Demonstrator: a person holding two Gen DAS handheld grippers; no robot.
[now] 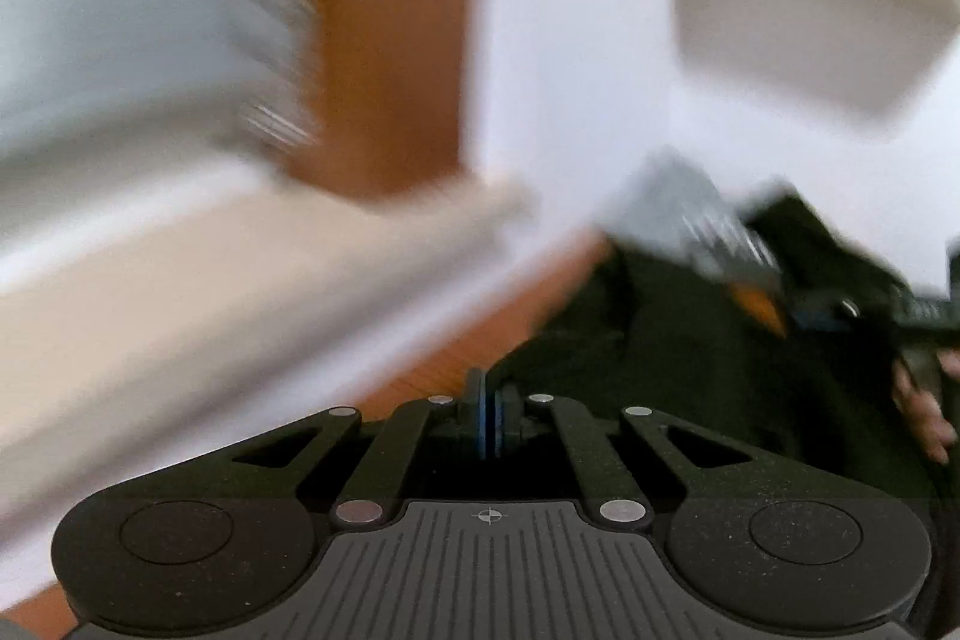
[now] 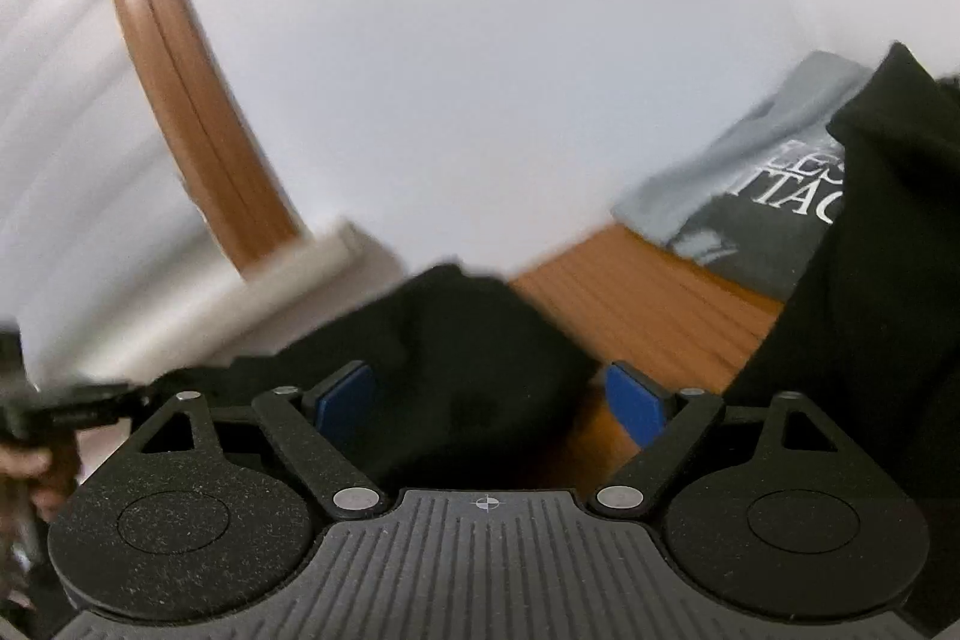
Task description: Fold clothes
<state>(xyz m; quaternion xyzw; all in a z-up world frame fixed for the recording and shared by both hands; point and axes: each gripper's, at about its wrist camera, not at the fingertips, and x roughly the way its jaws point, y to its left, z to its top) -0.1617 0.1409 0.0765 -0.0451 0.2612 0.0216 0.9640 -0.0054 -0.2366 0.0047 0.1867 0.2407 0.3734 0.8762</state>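
A black garment (image 1: pixel 660 370) lies crumpled on the wooden table (image 1: pixel 432 370). My left gripper (image 1: pixel 489 418) is shut, blue pads pressed together, at the garment's near left edge, which reaches into the tips. In the right wrist view the same black garment (image 2: pixel 468 358) lies between the blue pads (image 2: pixel 345 400) of my right gripper (image 2: pixel 489 400), which stands open without pressing on it. Another part of it rises at the right (image 2: pixel 870 280). The picture is blurred.
A folded grey T-shirt (image 2: pixel 750 196) with white lettering lies on the table (image 2: pixel 648 304) at the back, against a white wall. A brown wooden frame (image 2: pixel 180 99) and a pale ledge (image 1: pixel 210 268) stand to the left. A hand (image 1: pixel 924 412) holds the other gripper at the right.
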